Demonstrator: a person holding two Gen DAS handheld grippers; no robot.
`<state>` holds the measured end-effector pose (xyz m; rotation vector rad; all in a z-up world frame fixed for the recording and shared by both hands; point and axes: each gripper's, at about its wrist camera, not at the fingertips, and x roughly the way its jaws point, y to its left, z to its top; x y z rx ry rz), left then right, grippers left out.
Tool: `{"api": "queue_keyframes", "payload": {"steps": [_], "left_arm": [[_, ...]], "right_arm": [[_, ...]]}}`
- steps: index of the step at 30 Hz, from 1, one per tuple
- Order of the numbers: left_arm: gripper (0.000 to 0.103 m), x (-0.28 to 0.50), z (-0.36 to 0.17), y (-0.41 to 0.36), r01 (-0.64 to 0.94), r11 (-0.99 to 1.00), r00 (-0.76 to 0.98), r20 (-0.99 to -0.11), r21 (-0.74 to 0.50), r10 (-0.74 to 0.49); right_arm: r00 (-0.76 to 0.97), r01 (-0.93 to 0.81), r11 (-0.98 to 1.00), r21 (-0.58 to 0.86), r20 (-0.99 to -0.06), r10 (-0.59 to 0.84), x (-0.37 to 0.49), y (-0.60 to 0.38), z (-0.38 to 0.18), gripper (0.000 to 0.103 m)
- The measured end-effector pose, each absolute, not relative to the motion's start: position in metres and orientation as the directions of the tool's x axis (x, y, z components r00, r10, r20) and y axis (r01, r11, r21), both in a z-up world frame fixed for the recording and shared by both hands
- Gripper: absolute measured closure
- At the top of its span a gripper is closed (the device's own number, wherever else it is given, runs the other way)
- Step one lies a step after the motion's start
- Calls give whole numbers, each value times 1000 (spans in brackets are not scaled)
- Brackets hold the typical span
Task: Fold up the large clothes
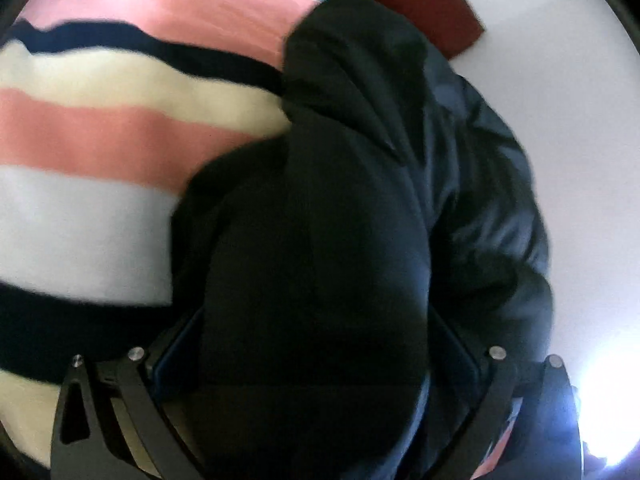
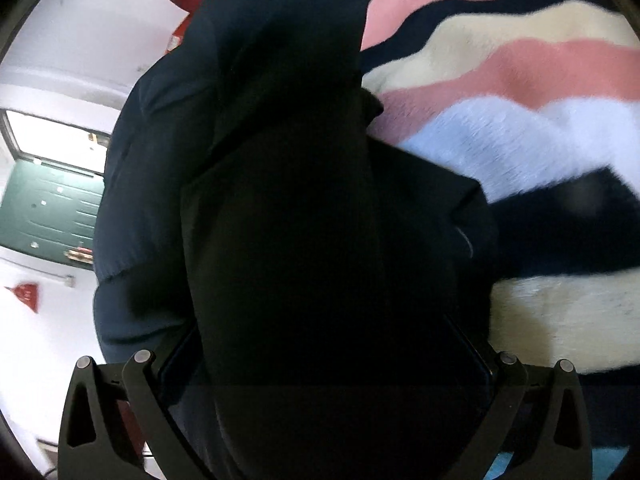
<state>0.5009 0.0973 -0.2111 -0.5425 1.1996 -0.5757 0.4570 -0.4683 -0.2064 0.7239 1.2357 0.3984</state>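
Note:
A dark navy, near-black garment fills the middle of the left wrist view and hangs in thick folds. My left gripper is shut on a bunch of it; the fabric hides the fingertips. In the right wrist view the same dark garment covers the centre, and my right gripper is shut on it too, its fingertips buried in cloth. Both grippers hold the garment lifted above a striped blanket.
A fluffy blanket striped pink, cream, white and navy lies under the garment; it also shows in the right wrist view. A dark red cloth lies at the far end. A white wall and a green door are at left.

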Motion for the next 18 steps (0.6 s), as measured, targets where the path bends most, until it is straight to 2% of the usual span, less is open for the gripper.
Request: {"api": "queue_keyframes", "payload": {"steps": [5, 7, 8, 9, 10, 11, 12, 13, 15, 18], "left_arm": [[1, 487, -212, 81, 126, 719, 303, -663, -684, -684], [6, 477, -206, 72, 162, 697, 318, -632, -699, -707], [15, 474, -203, 69, 177, 692, 323, -622, -700, -713], [29, 468, -196, 65, 206, 677, 336, -599, -707, -727], [35, 464, -189, 63, 228, 666, 350, -579, -710, -736], [47, 462, -184, 61, 243, 662, 364, -566, -709, -740], [56, 459, -176, 59, 256, 658, 384, -550, -709, -742], [60, 458, -168, 59, 266, 647, 403, -527, -715, -748], [69, 454, -153, 59, 285, 634, 431, -495, -719, -755], [74, 446, -121, 60, 334, 625, 469, -451, -705, -759]], "right_arm": [[343, 74, 680, 730, -659, 670, 454, -464, -218, 0], [339, 68, 664, 745, -643, 687, 455, -461, -222, 0], [339, 60, 663, 746, -640, 689, 456, -458, -222, 1], [347, 46, 671, 740, -642, 683, 455, -454, -218, 12], [370, 22, 669, 743, -628, 684, 454, -451, -212, 33], [388, 5, 662, 749, -612, 689, 454, -449, -206, 42], [410, -18, 664, 747, -600, 687, 454, -446, -197, 55], [423, -44, 678, 733, -601, 678, 455, -440, -188, 64], [435, -94, 714, 694, -617, 656, 456, -429, -171, 72], [469, -164, 750, 641, -618, 631, 456, -412, -139, 78]]}}
